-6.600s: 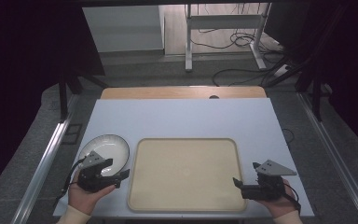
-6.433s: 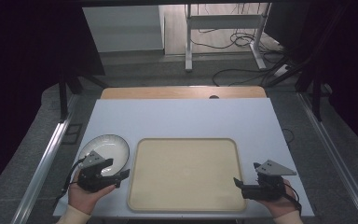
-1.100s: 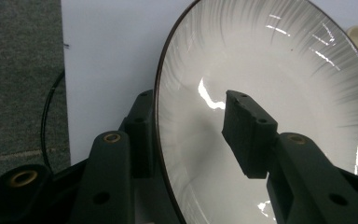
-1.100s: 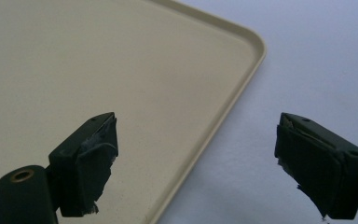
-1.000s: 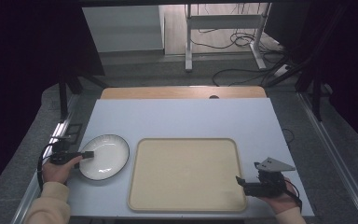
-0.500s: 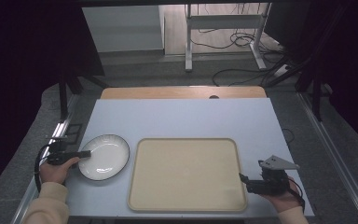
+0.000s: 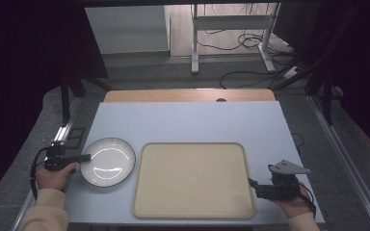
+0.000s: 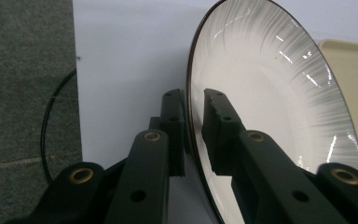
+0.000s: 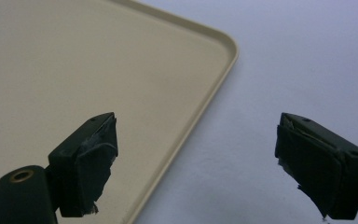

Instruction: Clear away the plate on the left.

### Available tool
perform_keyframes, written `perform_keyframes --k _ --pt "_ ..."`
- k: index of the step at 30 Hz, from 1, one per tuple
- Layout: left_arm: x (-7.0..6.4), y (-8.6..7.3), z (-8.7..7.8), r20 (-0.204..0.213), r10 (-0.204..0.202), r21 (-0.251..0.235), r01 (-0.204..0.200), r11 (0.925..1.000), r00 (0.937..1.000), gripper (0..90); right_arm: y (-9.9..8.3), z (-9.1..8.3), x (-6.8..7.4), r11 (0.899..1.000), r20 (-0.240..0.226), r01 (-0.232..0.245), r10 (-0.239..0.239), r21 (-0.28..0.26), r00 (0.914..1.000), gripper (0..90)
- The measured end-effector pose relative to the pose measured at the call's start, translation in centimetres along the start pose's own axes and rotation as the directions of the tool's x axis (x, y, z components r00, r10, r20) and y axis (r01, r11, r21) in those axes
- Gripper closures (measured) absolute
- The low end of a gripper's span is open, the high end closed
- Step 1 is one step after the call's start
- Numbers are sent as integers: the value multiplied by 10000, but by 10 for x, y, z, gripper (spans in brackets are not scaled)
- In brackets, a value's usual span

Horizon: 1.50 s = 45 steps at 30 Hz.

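Note:
A white ribbed plate with a dark rim [image 7: 108, 161] lies on the pale blue table [image 7: 188, 120], left of a beige tray [image 7: 192, 178]. My left gripper [image 7: 87, 157] reaches in from the table's left edge. In the left gripper view it [image 8: 193, 126] is shut on the rim of the plate [image 8: 270, 102], one jaw under it and one on top. My right gripper [image 7: 251, 184] sits at the tray's right edge. In the right gripper view it [image 9: 196, 158] is open wide, with the rim of the tray [image 9: 98, 70] running between its jaws.
A wooden strip [image 7: 188, 95] borders the table's far edge. Dark floor with cables and a metal stand [image 7: 231, 29] lies beyond. Grey carpet [image 8: 23, 84] shows past the table's left edge. The tray holds nothing.
Over several seconds my left hand moved from the plate's front edge round to its left rim and closed on it. In the last second the right gripper shifted only slightly.

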<state>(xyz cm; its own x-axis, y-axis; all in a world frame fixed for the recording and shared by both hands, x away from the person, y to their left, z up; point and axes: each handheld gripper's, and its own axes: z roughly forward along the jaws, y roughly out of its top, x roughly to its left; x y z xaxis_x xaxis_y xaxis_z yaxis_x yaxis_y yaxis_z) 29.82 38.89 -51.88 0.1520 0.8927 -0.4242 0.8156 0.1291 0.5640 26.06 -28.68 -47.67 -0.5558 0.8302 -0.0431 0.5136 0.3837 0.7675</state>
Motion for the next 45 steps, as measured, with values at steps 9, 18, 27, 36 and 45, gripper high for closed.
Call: perform_keyframes --k 9,18,27,36,45 --pt "-10 1 -7 -81 239 -344 -242 9991 9997 827 0 0 -2 10000 57 -45 45 3 10000 135" --pt "-23 5 -12 -415 800 -624 -825 9946 9959 835 0 0 -3 10000 84 -48 48 11 10000 135" --pt "-37 7 -14 -624 1286 -1041 -1346 9854 9897 841 0 0 -4 10000 95 -50 50 -1 9999 135" --pt "-40 8 -16 -576 1404 -1353 -1470 9798 9884 839 0 0 -4 10000 83 -47 47 3 10000 135" --pt "-45 10 -24 -742 1458 -1870 -1574 9697 9865 830 0 0 -4 10000 77 -67 67 -5 9999 135"
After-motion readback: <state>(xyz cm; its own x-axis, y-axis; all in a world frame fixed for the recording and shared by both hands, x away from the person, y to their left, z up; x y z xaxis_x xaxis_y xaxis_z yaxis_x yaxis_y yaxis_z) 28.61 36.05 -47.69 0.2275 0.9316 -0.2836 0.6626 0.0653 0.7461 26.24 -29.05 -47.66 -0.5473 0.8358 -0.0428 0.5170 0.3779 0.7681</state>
